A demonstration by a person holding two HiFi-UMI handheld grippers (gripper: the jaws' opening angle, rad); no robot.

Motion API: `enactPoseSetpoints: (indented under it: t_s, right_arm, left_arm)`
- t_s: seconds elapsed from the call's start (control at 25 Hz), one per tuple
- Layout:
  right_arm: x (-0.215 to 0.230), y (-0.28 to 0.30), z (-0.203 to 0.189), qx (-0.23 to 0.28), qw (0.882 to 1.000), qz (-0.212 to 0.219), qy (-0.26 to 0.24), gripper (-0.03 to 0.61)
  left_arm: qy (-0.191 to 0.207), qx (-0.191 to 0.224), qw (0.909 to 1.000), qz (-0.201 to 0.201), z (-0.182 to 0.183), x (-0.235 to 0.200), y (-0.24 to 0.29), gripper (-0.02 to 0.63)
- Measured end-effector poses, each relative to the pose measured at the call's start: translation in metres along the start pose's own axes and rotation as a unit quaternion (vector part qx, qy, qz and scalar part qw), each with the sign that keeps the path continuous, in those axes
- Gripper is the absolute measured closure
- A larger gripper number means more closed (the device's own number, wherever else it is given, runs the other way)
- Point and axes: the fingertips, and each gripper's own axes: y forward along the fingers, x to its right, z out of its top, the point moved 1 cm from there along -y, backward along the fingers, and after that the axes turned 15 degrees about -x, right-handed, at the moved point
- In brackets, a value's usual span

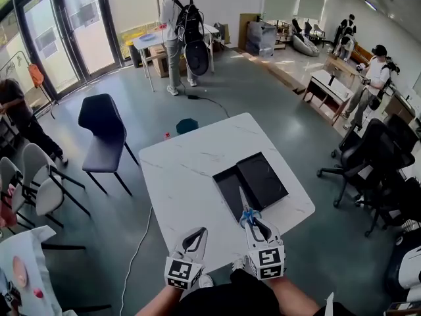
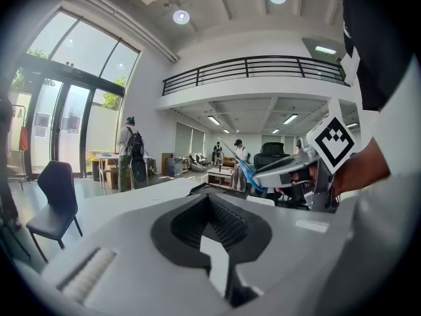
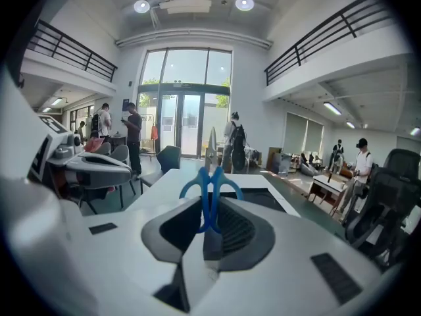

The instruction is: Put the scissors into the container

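Observation:
Blue-handled scissors are clamped by their handles in my right gripper, which is shut on them. The blades point away from me over the near edge of the black container, an open box in two halves on the white table. In the right gripper view the scissors stand upright between the jaws of the right gripper, with the container beyond. My left gripper hovers at the table's near edge, shut and empty. In the left gripper view the left gripper points across the table, with the scissors to its right.
A dark chair stands left of the table, with pale chairs further left. Black office chairs are to the right. A teal object lies on the floor past the far corner. People stand far back.

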Motion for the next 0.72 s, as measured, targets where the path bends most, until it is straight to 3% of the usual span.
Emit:
enactPoseSetpoints:
  t_s: [0.4, 0.72]
  right_arm:
    - [0.029, 0.072, -0.004, -0.051, 0.998, 0.035, -0.010, 0.495]
    - [0.037, 0.118, -0.009, -0.089, 0.995, 0.046, -0.025, 0.495]
  left_arm:
    - [-0.039, -0.017, 0.9968, 0.068, 0.002, -0.030, 0.023, 0.604]
    - [-0.066, -0.029, 0.9927, 0.096, -0.006, -0.036, 0.027, 0.604]
